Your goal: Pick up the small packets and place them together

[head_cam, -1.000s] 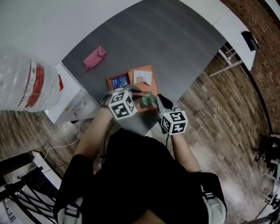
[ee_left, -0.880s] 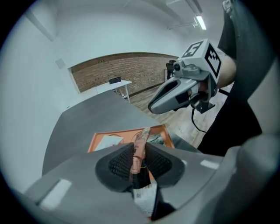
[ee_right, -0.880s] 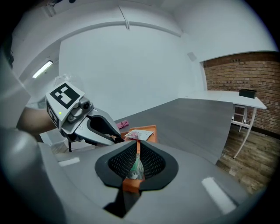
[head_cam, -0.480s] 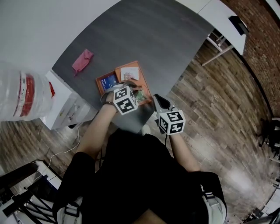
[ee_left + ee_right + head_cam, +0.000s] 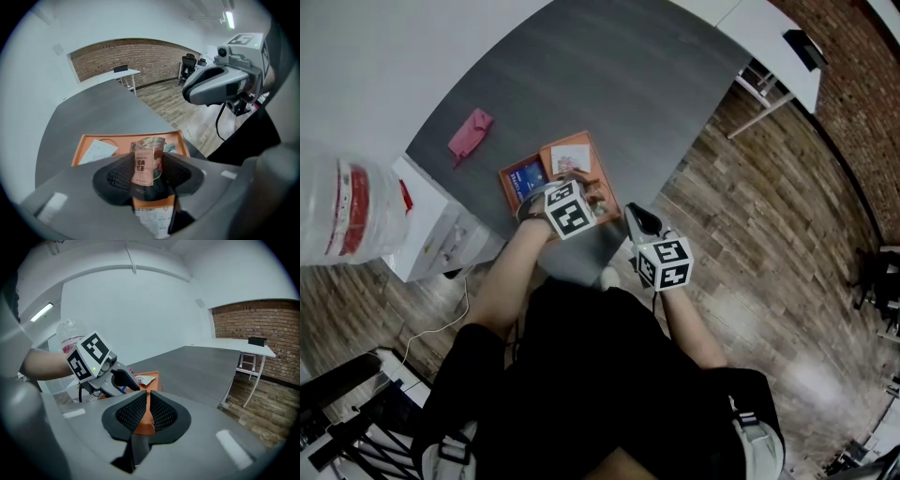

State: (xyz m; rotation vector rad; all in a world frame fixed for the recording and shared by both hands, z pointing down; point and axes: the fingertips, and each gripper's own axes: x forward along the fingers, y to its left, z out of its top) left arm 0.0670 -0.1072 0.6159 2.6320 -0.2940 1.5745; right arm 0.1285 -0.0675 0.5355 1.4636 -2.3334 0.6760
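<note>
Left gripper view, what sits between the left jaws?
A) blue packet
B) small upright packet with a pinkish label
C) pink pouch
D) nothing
B: a small pinkish-label packet stands upright between the jaws of the left gripper, which have just been opening and look clear of it, over the orange tray.

Head view looks steeply down on the mid-frame tray (image 5: pixel 598 169). Close gripper views share it, seemingly facing each other: right gripper (image 5: pixel 188 93) upper right, left gripper (image 5: pixel 131 383) centre left.
</note>
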